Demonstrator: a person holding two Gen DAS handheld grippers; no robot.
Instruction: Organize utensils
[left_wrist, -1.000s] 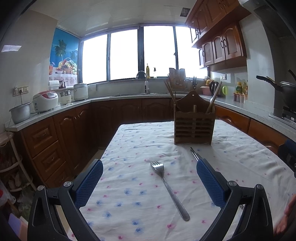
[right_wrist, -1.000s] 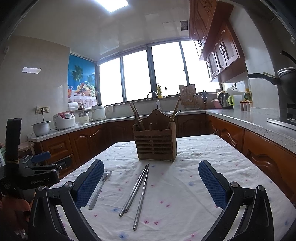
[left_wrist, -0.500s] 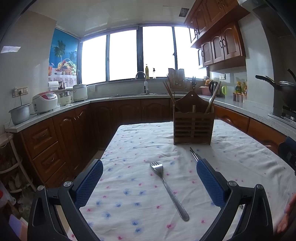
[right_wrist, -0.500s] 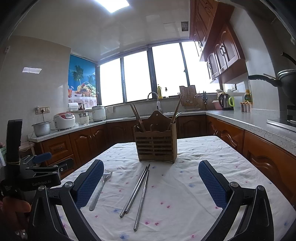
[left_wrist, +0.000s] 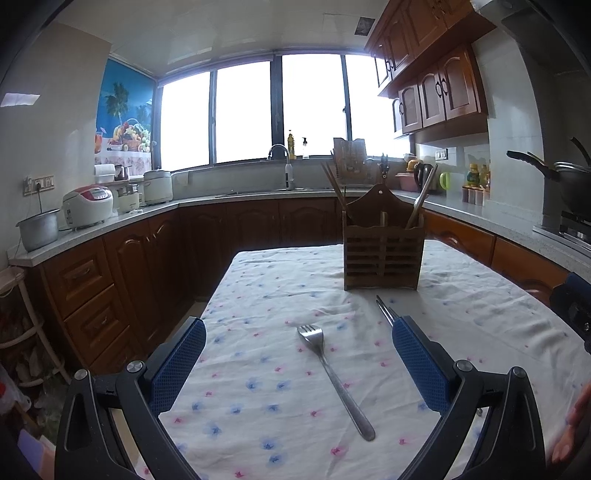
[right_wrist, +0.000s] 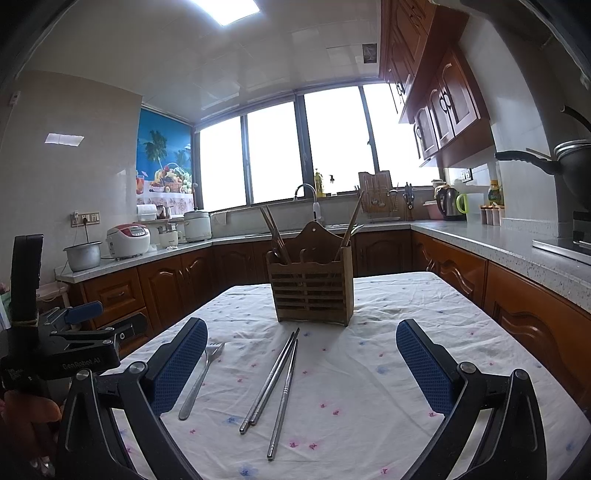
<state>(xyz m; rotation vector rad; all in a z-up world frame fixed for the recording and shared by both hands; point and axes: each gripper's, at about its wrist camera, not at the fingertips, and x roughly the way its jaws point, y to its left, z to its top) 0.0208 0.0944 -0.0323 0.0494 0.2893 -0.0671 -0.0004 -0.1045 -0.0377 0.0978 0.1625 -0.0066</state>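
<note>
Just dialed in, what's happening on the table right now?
Nothing is held yet. The left gripper hovers with jaws open over the fork, which lies flat on the tablecloth. The right gripper hovers, also open, over the metal chopsticks. The wooden utensil holder stands behind them, already holding some utensils.

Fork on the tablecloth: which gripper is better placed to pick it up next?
Left. The fork lies centred between the open left gripper; the right gripper frames the chopsticks.
</note>
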